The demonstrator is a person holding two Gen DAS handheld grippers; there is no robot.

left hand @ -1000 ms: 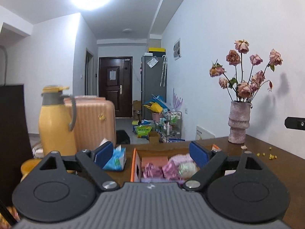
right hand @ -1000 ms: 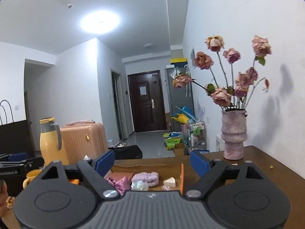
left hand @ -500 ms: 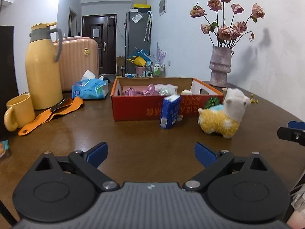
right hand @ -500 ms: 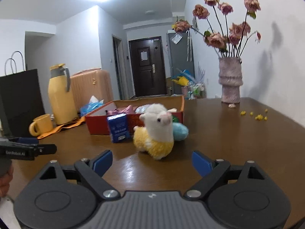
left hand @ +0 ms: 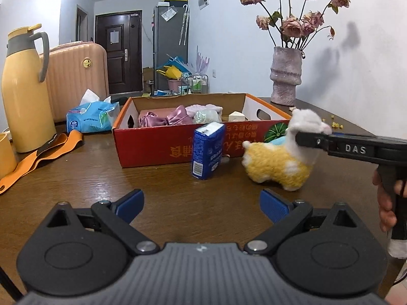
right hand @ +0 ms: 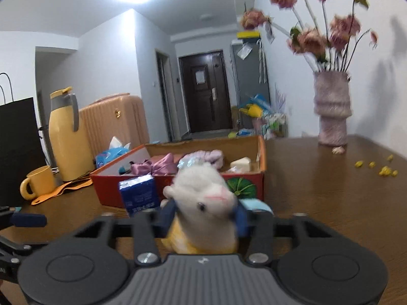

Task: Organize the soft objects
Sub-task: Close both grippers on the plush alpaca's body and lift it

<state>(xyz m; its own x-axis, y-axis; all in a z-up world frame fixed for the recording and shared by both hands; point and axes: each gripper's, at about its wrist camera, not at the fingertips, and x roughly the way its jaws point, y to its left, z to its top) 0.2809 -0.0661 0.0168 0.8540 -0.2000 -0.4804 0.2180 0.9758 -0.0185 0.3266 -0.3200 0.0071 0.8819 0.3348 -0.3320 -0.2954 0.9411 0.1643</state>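
Observation:
A yellow and white plush alpaca [left hand: 277, 162] stands on the wooden table in front of the red cardboard box [left hand: 162, 145]. My right gripper [right hand: 204, 214] is shut on the alpaca's [right hand: 203, 200] white neck; in the left wrist view its black fingers [left hand: 313, 139] reach in from the right. The box holds pink satin cloth [left hand: 165, 119], a pale fluffy piece [left hand: 203, 109] and a white block [left hand: 237, 115]. My left gripper [left hand: 202, 203] is open and empty, low over the table in front of the box.
A blue carton [left hand: 207, 151] stands upright against the box front, left of the alpaca. A yellow thermos [left hand: 24, 89], yellow mug [right hand: 38, 185], orange strap [left hand: 40, 152] and tissue pack [left hand: 91, 117] sit left. A vase of dried roses [left hand: 286, 76] stands back right.
Both grippers came down from a raised view to table level. My right gripper moved forward to the alpaca and closed on its neck. My left gripper stayed open.

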